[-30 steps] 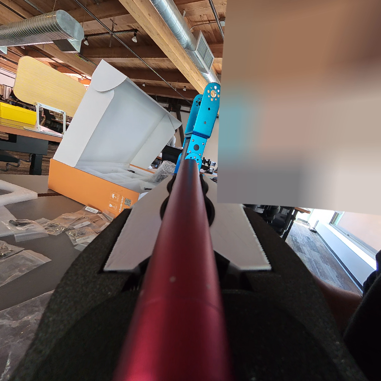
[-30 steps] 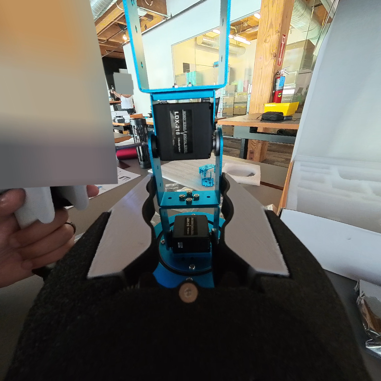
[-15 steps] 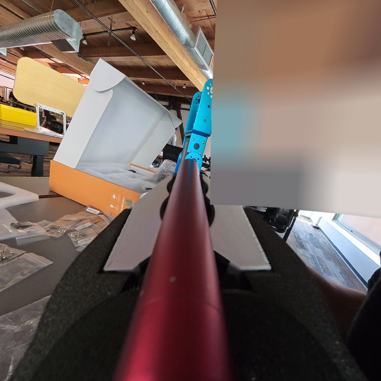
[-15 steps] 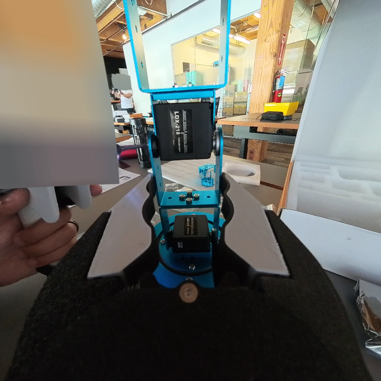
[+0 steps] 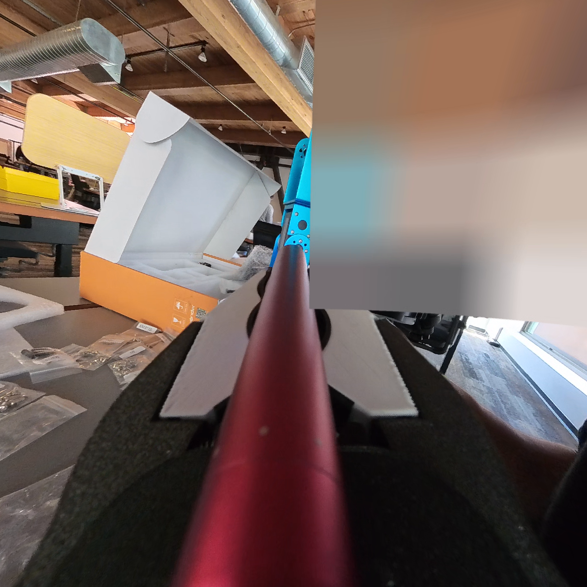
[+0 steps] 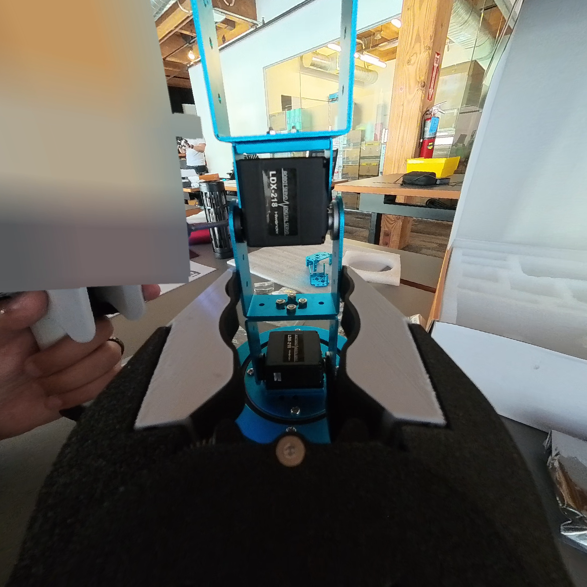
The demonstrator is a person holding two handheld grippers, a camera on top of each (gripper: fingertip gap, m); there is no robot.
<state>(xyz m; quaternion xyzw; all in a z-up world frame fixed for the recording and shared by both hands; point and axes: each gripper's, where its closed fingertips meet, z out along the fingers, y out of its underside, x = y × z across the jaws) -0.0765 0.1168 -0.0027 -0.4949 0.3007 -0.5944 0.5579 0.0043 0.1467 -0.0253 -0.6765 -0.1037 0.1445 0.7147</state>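
Left wrist view first: the left gripper (image 5: 287, 305) is clamped tight around a long red metal cylinder (image 5: 279, 413), a tool handle that runs straight up the middle between the grey finger pads (image 5: 219, 355). Its far tip sits right at the foot of the blue metal bracket arm (image 5: 297, 203), though whether they touch I can't tell. Off to the left, an open orange cardboard box with a raised white lid (image 5: 165, 203) stands on the dark grey table (image 5: 79, 327), and small clear plastic bags of screws (image 5: 95, 352) lie scattered in front of it. A white foam piece (image 5: 22, 309) rests at the far left edge.

Over to the right wrist view: the right gripper (image 6: 287, 297) has its two grey fingers (image 6: 187, 359) pressed against the sides of the blue bracket arm, gripping it just above its round blue base (image 6: 286, 409). Two black servo blocks sit in the frame, the larger (image 6: 282, 206) above, the smaller (image 6: 292, 359) down by the base. At left, a person's hand (image 6: 47, 365) wraps a white grip. The white box lid (image 6: 524, 190) rises on the right.
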